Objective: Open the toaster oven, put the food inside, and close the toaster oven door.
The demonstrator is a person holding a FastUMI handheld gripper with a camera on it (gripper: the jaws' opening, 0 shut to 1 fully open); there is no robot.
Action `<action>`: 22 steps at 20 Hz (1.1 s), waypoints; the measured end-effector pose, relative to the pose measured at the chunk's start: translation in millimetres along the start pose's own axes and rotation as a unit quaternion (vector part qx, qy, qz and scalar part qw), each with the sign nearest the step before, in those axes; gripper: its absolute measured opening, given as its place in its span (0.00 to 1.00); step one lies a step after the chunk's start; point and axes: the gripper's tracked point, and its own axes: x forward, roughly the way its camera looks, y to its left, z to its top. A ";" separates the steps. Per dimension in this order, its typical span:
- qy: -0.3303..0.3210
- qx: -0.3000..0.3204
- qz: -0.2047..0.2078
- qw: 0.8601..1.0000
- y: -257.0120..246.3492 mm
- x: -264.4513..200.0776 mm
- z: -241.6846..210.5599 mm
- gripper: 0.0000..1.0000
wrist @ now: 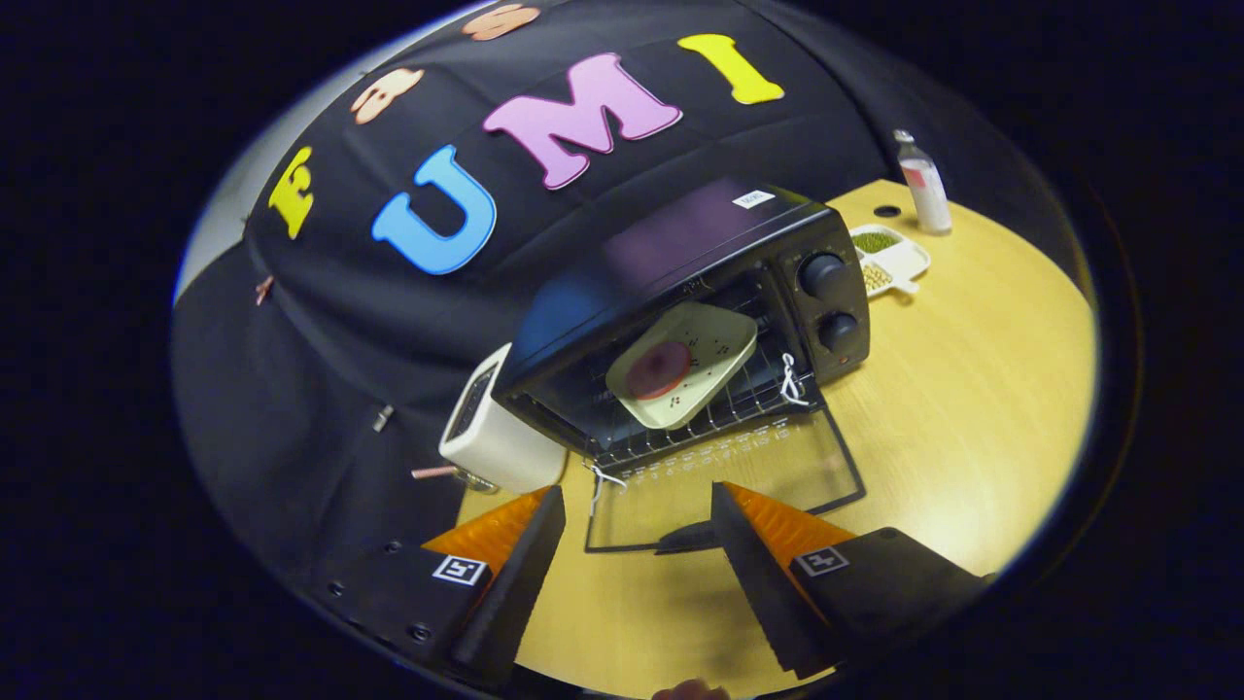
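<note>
So the toaster oven (680, 321) sits mid-frame on the wooden bench (972, 408) with its glass door (724, 476) dropped flat open toward the camera. The food (658, 369), a round reddish piece, is on a pale square tray (695, 365) resting on the wire rack inside. Looks to me like the loading part is done and only closing is left. The tongs (637, 525) at the bottom of the frame are spread wide with nothing in them, and the door's dark handle (688, 537) lies between the tips, close against the right one. Next move probably means getting under or onto that handle and swinging the door up till it shuts, without bumping the tray. A white toaster (491, 433) sits lower left of the oven.
</note>
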 end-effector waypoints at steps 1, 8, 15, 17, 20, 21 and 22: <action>0.001 -0.023 -0.011 1.000 -3.9 -1.4 -4.8 0.99; 0.029 -0.141 -0.101 0.984 -47.2 2.1 -60.4 1.00; 0.066 -0.198 -0.150 0.966 -72.5 31.3 -99.9 1.00; 0.071 -0.217 -0.159 0.960 -76.1 40.1 -103.2 1.00; 0.077 -0.230 -0.179 0.954 -81.7 52.5 -103.2 1.00; 0.074 -0.231 -0.185 0.952 -82.5 55.7 -100.5 1.00; 0.069 -0.231 -0.185 0.953 -80.0 61.4 -97.4 1.00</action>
